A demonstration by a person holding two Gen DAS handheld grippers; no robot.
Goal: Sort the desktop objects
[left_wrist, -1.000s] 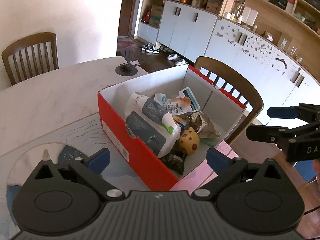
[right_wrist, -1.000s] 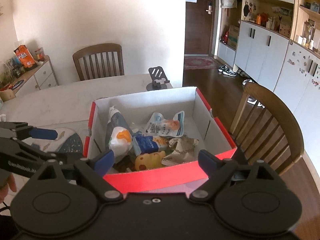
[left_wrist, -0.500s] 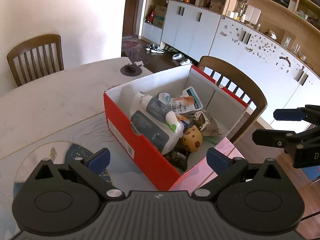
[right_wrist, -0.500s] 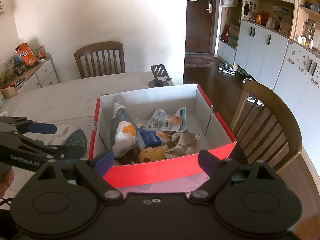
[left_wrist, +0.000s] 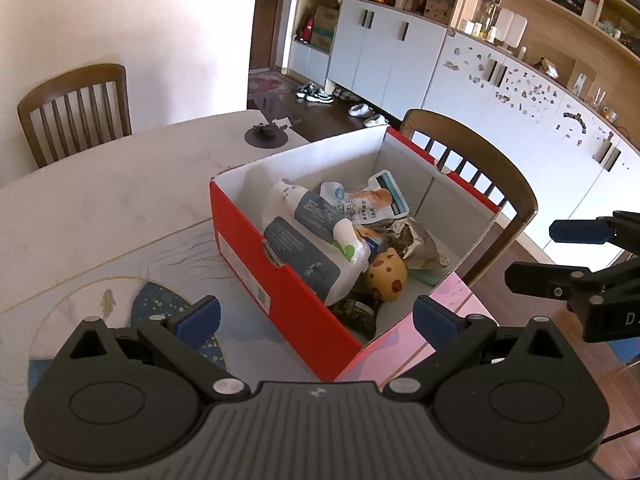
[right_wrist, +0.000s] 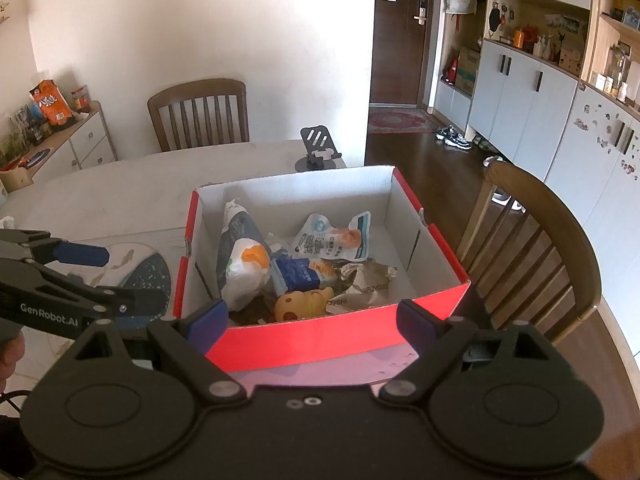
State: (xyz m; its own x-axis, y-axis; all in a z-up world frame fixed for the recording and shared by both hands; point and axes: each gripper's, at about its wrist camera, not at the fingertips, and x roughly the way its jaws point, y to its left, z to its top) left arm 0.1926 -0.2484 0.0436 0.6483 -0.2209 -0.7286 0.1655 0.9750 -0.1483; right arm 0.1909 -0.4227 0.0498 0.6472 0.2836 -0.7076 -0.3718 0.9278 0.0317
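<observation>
A red cardboard box (left_wrist: 280,280) (right_wrist: 320,344) with a white inside stands on the table. It holds a white and grey wipes pack (left_wrist: 312,240) (right_wrist: 240,264), a white snack pouch (left_wrist: 360,204) (right_wrist: 332,240), a blue packet (right_wrist: 298,276), a crumpled wrapper (left_wrist: 416,240) (right_wrist: 368,284) and a yellow spotted toy (left_wrist: 386,276) (right_wrist: 304,304). My left gripper (left_wrist: 316,318) is open and empty, held back from the box's near left corner. My right gripper (right_wrist: 312,320) is open and empty, in front of the box's near red wall. Each gripper shows in the other's view.
A placemat with a dark blue circle (left_wrist: 160,304) (right_wrist: 148,276) lies left of the box. A black phone stand (left_wrist: 266,134) (right_wrist: 318,152) is at the table's far edge. Wooden chairs (left_wrist: 76,108) (right_wrist: 532,248) stand behind and to the right. Cabinets line the right wall.
Both grippers have drawn back and up from the box, which now looks smaller and farther. Both stay open. Nothing in the box has moved.
</observation>
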